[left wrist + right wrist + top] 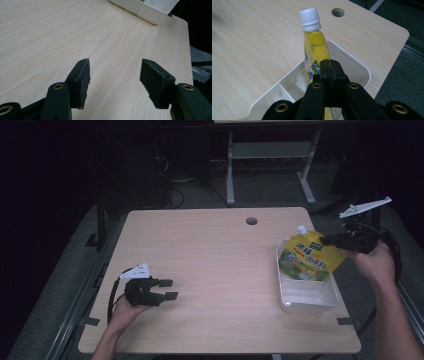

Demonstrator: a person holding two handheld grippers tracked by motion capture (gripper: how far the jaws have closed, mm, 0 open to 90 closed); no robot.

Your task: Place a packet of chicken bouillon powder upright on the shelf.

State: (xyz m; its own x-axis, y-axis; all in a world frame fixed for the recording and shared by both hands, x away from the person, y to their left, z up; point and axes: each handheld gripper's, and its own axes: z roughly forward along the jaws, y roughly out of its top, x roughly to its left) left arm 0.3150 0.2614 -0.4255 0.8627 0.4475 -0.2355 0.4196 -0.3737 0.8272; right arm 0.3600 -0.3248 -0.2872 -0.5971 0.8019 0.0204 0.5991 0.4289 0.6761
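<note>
Right gripper point(331, 240) pinches tight on the yellow pouch point(309, 258), white screw cap up, green-blue label print unreadable, held upright over the white tray point(307, 296). Left gripper point(167, 289) gapes, holding nothing.

Light wood-grain table point(210, 260), matt and smooth; white tray point(310, 295) of smooth, faintly shiny plastic; yellow pouch point(309, 256) of glossy printed film with ribbed white plastic cap point(310, 16); gripper pads point(82, 77) matt black, rough-edged rubbery, brass-look rivets.

yellow white-capped pouch point(309, 258), upright over tray point(306, 301)
</note>
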